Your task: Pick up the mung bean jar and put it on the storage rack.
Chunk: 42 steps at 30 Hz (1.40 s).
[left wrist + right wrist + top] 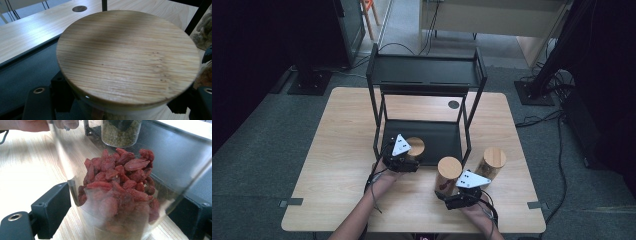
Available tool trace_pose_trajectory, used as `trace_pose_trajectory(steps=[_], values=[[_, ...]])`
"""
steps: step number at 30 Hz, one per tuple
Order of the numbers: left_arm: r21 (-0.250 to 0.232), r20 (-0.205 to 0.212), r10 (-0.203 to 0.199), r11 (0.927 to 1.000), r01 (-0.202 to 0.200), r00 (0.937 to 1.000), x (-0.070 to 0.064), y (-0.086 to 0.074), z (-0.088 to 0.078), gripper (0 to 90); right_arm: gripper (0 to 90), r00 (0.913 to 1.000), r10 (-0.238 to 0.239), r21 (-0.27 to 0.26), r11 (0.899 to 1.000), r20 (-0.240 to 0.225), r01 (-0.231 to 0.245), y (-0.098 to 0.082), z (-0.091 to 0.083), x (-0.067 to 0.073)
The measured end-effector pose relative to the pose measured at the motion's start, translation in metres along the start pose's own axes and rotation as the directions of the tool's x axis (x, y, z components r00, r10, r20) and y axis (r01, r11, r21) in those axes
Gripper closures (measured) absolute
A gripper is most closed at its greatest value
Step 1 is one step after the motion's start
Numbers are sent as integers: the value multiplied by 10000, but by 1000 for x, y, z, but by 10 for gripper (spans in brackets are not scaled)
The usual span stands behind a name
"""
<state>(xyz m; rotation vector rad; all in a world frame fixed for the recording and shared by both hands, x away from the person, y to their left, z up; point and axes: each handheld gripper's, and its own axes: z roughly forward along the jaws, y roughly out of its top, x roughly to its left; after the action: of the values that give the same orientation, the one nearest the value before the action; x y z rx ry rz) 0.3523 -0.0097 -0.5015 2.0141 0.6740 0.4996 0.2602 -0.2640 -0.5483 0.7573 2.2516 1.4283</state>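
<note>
Berry jar [117, 195] sits clamped between my right gripper [460, 192] jaws, forearm low — my left gripper [401, 161] hugs the bamboo-lidded jar [128, 57] just ahead on the rack's shelf [442, 137].

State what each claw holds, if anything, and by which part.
The left claw grips the green-bean jar by its body, just below the bamboo lid. The right claw grips the jar of red dried berries around its clear body.

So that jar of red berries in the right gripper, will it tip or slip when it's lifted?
The jar of red berries is tall with clear, smooth walls, so it may slip. Its wooden lid sits high and it is partly filled, so it could tip if jerked.
</note>
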Motion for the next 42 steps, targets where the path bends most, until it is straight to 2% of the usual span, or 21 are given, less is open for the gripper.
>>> trace_pose_trajectory(steps=[6, 15, 21, 28, 37, 42], values=[[67, -98, 269, 9996, -269, 9996, 0, 4, 3, 255, 101, 10000, 39, -27, 10000, -3, -39, 0, 0, 0], [13, -92, -90, 10000, 90, 9999, 6, 5, 10, 255, 101, 9999, 106, -12, 9999, -25, -106, 0, 0, -1], [73, -115, -111, 9999, 112, 9999, 9, 6, 14, 255, 101, 9999, 106, -11, 9999, -42, -106, 0, 0, -1], [84, -345, -343, 9994, 346, 9988, 13, 8, 18, 255, 101, 9999, 99, -11, 10000, -49, -99, 0, 0, -1], [65, -481, -477, 9988, 480, 9977, 16, 11, 23, 255, 101, 10000, 76, 2, 10000, -58, -76, 0, 0, -1], [68, -554, -415, 9991, 419, 9976, 16, 13, 27, 255, 101, 10000, 68, 9, 10000, -54, -67, 0, 0, -1]])
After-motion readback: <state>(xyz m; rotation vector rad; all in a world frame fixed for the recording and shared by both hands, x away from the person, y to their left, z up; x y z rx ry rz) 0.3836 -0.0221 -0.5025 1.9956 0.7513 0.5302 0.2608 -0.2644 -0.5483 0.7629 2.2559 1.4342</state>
